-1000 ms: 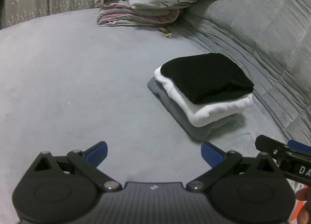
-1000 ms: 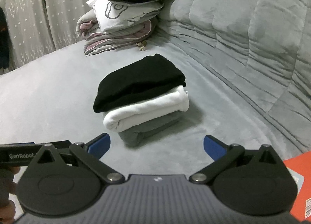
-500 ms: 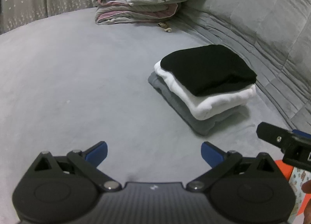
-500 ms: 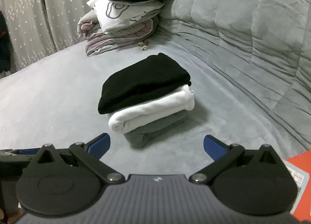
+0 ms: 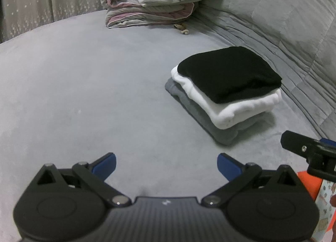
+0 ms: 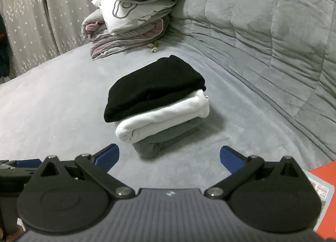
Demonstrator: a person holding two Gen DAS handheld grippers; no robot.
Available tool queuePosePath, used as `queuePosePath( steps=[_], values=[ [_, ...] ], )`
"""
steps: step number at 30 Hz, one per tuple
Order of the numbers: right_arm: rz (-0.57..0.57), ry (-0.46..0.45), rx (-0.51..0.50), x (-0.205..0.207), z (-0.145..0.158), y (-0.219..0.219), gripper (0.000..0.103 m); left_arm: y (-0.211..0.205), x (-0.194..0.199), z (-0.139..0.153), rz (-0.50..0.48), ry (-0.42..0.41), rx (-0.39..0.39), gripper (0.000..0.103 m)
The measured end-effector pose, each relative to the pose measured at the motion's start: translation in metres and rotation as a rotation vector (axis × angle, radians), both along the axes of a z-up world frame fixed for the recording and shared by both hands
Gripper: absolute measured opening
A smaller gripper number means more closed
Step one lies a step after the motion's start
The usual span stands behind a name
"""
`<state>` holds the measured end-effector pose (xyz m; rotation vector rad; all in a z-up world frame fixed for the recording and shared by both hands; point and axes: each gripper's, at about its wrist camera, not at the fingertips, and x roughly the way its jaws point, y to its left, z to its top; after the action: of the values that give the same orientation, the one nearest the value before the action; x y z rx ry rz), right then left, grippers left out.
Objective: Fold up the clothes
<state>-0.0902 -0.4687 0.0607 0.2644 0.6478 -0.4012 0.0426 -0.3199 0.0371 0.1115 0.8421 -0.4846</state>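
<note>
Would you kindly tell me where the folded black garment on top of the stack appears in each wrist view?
Left wrist view: the folded black garment lies right of centre, in the upper half, atop the white garment.
Right wrist view: it sits near the centre, just above the middle, ahead of the open tool.
Shared landmark: the pile of bedding beyond the stack, at the top of both pictures.

Left hand-held gripper (image 5: 166, 165), right hand-held gripper (image 6: 169, 157): black linkages, silver pivot screws, blue fingertip pads, ribbed grey bodies.

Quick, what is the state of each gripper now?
Left gripper: open, holding nothing.
Right gripper: open, holding nothing.
</note>
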Motion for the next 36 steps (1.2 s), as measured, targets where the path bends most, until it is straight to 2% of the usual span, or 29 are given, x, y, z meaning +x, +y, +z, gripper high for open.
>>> queuePosePath(
  steps=[26, 36],
  values=[
    [-0.009, -0.003, 0.004, -0.003, 0.002, -0.003, 0.103, -0.008, -0.005, 0.003, 0.001, -0.006, 0.019, 0.102],
    [0.022, -0.026, -0.031, -0.018, 0.022, 0.011, 0.103, 0.014, -0.039, 0.024, -0.035, 0.000, 0.050, 0.102]
  ],
)
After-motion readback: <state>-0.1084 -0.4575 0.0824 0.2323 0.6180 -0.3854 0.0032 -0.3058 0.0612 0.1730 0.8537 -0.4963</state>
